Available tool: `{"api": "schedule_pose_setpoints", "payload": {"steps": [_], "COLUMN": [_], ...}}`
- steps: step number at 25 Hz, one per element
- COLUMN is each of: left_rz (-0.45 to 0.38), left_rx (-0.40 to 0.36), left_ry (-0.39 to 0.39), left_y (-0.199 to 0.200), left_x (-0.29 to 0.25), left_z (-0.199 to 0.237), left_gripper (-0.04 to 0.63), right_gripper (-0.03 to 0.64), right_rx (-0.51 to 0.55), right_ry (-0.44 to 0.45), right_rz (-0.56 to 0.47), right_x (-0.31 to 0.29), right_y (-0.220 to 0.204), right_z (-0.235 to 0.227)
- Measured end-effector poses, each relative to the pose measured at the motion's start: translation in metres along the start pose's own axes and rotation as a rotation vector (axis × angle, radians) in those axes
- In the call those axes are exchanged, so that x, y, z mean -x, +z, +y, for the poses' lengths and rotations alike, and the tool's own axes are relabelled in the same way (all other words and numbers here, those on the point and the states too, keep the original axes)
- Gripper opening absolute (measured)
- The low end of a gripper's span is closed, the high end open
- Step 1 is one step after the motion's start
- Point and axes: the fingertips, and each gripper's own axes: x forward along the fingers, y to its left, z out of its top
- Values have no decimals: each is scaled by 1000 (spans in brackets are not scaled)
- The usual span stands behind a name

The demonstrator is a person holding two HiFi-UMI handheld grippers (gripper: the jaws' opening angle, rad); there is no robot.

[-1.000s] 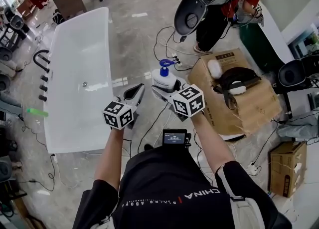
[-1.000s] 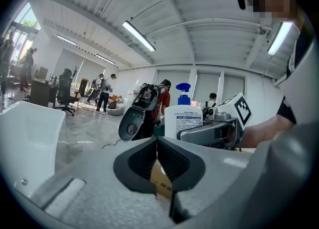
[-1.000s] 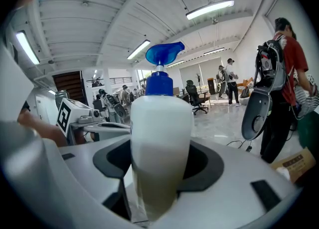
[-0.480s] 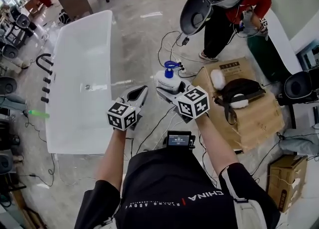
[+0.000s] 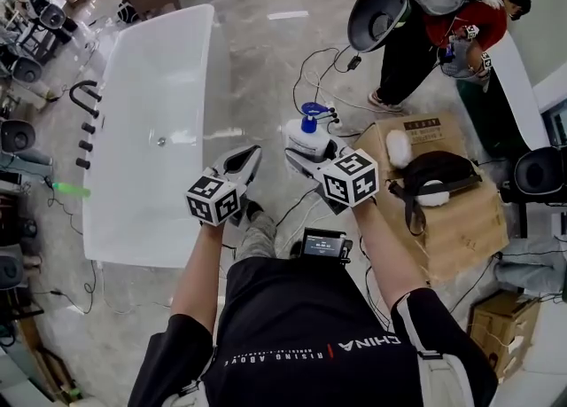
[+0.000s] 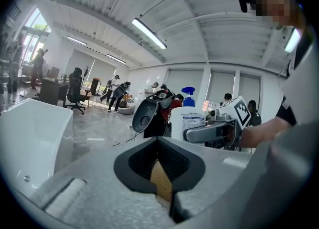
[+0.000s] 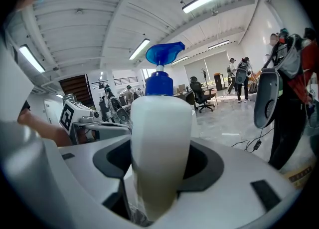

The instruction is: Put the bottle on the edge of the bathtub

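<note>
A white bottle (image 5: 306, 136) with a blue pump top is held upright in the air, my right gripper (image 5: 301, 155) shut on its body. In the right gripper view the bottle (image 7: 159, 143) fills the space between the jaws. The long white bathtub (image 5: 124, 219) lies on the floor to the left, its near rim a short way left of my left gripper (image 5: 241, 161). That gripper's jaws stand together with nothing held. In the left gripper view, the bathtub (image 6: 35, 133) is at the left and the bottle (image 6: 192, 120) at the right.
A cardboard box (image 5: 461, 219) with a black headset on it stands at the right. A person in a red top (image 5: 443, 24) stands behind it. Cables (image 5: 310, 77) trail over the floor ahead. Black fittings (image 5: 84, 126) line the tub's far side.
The view has shifted forward and a leg now shows under the grippers. Both grippers keep their pose side by side, the bottle still held. The tub's rim sits slightly nearer the left gripper.
</note>
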Motion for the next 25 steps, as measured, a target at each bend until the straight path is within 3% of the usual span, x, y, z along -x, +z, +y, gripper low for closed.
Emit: {"api": "schedule_pose_setpoints", "payload": {"steps": [7, 18, 25], "left_rz": [9, 38, 77], "left_rx": [-48, -73, -74], "left_ry": [-14, -83, -110], "left_y": [26, 94, 99], "left_x": [-53, -130, -165], "left_z": [69, 198, 245], "left_gripper": [9, 9, 9], "right_gripper": [278, 278, 278], "right_rx": [1, -33, -75], "right_ry": [-31, -104, -138], "right_rz": [16, -7, 13], "right_x": [-64, -186, -224], "right_y": [27, 113, 119], "right_z": [-41, -123, -161]}}
